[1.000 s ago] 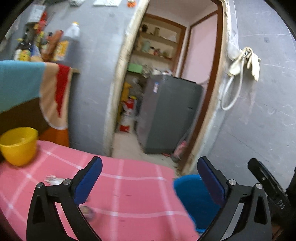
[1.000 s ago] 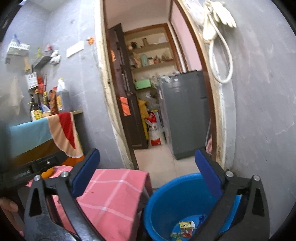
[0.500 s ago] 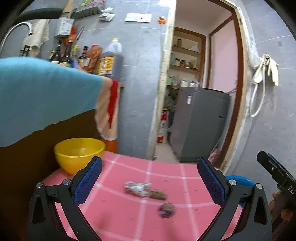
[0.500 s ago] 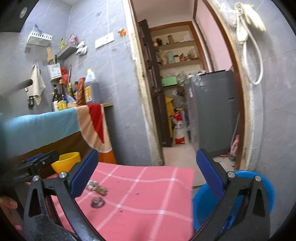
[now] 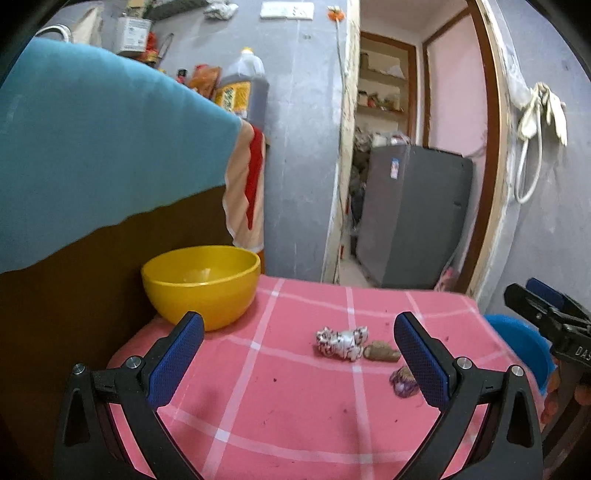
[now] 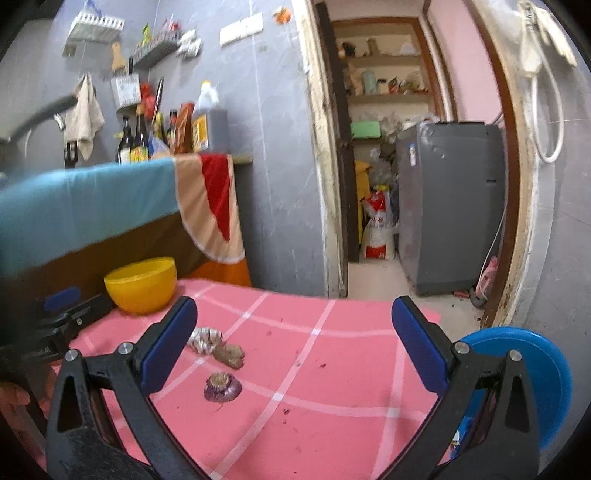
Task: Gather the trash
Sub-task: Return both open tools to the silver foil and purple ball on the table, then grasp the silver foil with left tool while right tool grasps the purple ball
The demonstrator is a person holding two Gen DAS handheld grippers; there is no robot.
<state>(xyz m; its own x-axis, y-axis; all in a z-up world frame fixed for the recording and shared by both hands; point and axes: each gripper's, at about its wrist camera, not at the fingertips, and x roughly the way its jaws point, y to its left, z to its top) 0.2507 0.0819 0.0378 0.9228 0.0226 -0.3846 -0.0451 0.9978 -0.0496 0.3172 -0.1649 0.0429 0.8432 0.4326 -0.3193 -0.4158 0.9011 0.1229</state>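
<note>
Jaws on the left gripper (image 5: 298,354) and right gripper (image 6: 293,339) both stand wide and empty, poised over the pink checked cloth (image 5: 280,413). Just ahead lie the trash pieces: a purple wrapper (image 6: 222,386), a brown scrap (image 6: 231,355) and a crumpled foil wrapper (image 5: 341,342), clustered mid-table. Beyond sits a yellow bowl (image 5: 201,282); the blue bin (image 6: 535,373) waits beside the table edge, presumably to receive them.

walls: grey tiled wall (image 6: 277,147) across the centre | upper left: wall racks (image 6: 96,26), bottles (image 6: 136,136) on a counter draped with a teal cloth (image 5: 92,155) | centre right: open doorway (image 6: 417,147), wooden shelves (image 6: 388,59), grey appliance (image 6: 450,206), pale floor (image 6: 376,277) | upper right: white hose (image 5: 532,147) on the wall | foreground: pink checked tabletop (image 5: 295,406)
</note>
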